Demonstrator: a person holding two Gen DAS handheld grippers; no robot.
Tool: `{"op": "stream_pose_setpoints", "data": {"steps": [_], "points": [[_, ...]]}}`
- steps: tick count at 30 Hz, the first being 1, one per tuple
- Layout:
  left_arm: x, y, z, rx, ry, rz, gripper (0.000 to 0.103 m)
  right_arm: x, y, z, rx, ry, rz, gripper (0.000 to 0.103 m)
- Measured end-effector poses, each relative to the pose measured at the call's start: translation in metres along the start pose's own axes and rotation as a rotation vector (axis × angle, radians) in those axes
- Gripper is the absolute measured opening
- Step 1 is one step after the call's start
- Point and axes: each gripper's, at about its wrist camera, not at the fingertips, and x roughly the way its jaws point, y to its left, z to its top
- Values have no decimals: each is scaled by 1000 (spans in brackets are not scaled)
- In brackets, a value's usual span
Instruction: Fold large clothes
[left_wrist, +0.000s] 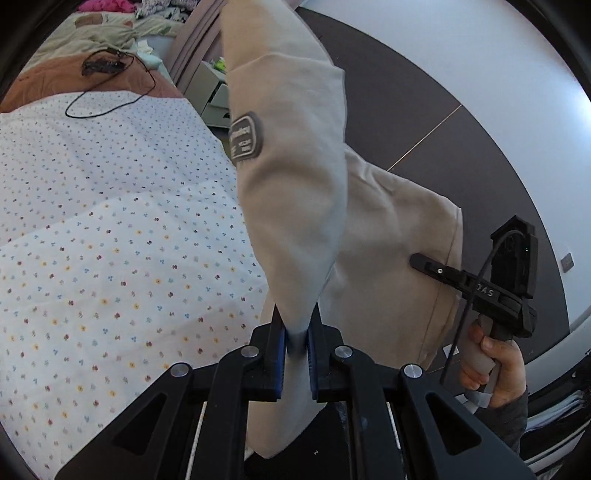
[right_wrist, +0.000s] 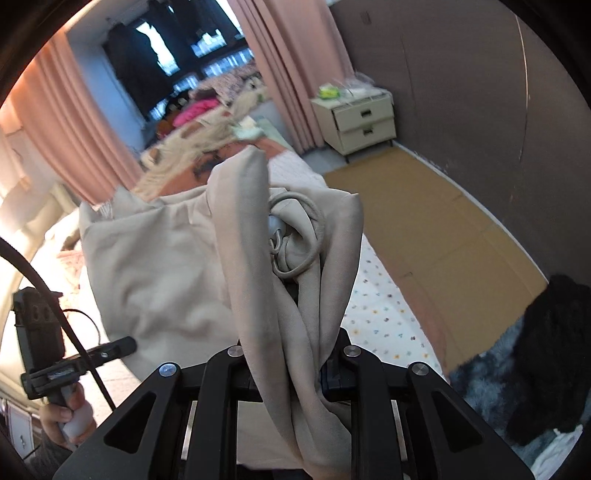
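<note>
Lifting the garment above the bed, both grippers, left and right, pinch its fabric, likely to spread it flat.

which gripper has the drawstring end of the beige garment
The right gripper: the beige garment bunched above it shows the looped drawstring. The left gripper pinches plain fabric.

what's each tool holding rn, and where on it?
Both tools grip the same beige garment, lifted above the bed. Left tool pinches a fabric fold; right tool clamps bunched cloth near the drawcord.
</note>
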Motion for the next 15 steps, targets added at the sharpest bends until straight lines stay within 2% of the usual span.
{"op": "stream_pose_setpoints", "data": {"steps": [9, 12, 15], "points": [[47, 45, 26, -30, 28, 36, 12, 57, 8, 41, 36, 48, -91, 18], [65, 64, 29, -49, 37, 78, 12, 86, 10, 43, 52, 67, -133, 27], [86, 87, 25, -113, 91, 99, 12, 106, 19, 41, 33, 50, -178, 53]]}}
